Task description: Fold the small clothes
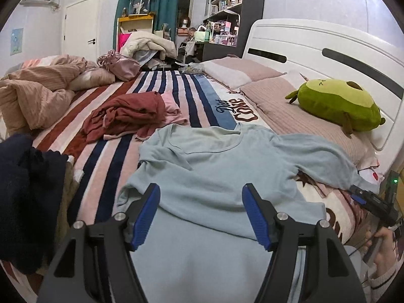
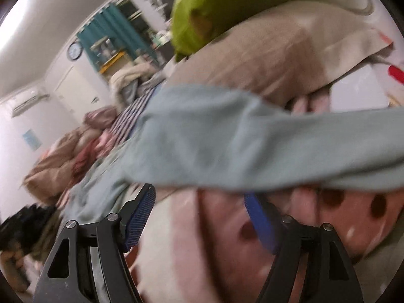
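While the left gripper (image 1: 201,213) hangs spread over its hem and the right gripper (image 2: 199,217) gapes unladen beside its sleeve (image 2: 290,149), the pale blue shirt (image 1: 222,166), spread on the bed (image 1: 113,156), is judged light and limp, best pinched at the cuff.

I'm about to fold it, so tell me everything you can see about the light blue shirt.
The light blue shirt is a soft, long-sleeved knit top with a scooped neckline, lying on the striped bedspread, neck toward the pillows. Its right sleeve stretches toward the right tongs. The open left tongs hover over its hem, which hangs off the bed edge.
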{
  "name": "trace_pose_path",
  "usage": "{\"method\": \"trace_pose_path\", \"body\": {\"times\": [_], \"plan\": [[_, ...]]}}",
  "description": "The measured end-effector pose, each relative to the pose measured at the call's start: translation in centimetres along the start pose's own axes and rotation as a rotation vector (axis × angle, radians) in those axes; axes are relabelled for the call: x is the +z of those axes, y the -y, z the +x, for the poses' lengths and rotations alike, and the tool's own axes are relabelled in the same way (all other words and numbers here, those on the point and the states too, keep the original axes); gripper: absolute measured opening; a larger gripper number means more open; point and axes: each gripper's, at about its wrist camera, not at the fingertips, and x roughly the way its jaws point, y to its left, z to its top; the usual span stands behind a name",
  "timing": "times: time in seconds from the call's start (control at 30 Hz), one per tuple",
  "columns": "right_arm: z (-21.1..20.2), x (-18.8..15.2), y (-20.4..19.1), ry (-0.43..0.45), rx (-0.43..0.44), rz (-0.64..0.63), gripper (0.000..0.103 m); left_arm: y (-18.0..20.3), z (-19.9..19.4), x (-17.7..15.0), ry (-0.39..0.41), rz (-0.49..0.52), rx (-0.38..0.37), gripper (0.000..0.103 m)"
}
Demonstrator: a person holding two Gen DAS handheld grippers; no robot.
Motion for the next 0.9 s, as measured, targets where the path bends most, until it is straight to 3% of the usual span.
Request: {"method": "trace_pose_path", "body": {"times": [0.1,0.13,0.17,0.23,0.33,0.53,0.73,0.9], "plan": [[0.4,1.1,0.9,0.06,-0.015,0.045,0.066,0.2,0.0,-0.1,-0.003,-0.005,0.007,0.064],[0.7,1.4,0.9,0.064,-0.035,0.039,0.057,0.2,-0.1,-0.1,-0.002,-0.006,0.011,0.064],[0.9,1.7,0.8,0.067,-0.065,0.031,0.037,0.3,-0.1,-0.1,0.0,-0.008,0.017,0.064],[1.0,2.0,0.7,0.075,-0.071,0.027,0.009,0.2,-0.3,-0.1,0.005,-0.018,0.019,0.064],[0.3,2.6,-0.5,0.103,-0.01,-0.012,0.006,0.0,-0.6,0.0,0.009,-0.023,0.017,0.064],[-1.5,3.8,-7.1,0.168,0.087,-0.19,0.004,-1.2,-1.7,-0.2,0.038,-0.049,0.026,0.064],[-2.5,4.4,-18.1,0.176,0.234,-0.444,0.004,-2.9,-3.8,-0.8,0.059,-0.027,0.032,0.064],[-1.5,1.7,-27.1,0.1,0.374,-0.638,0.004,-4.7,-6.3,-1.8,0.094,-0.009,0.05,0.066]]}}
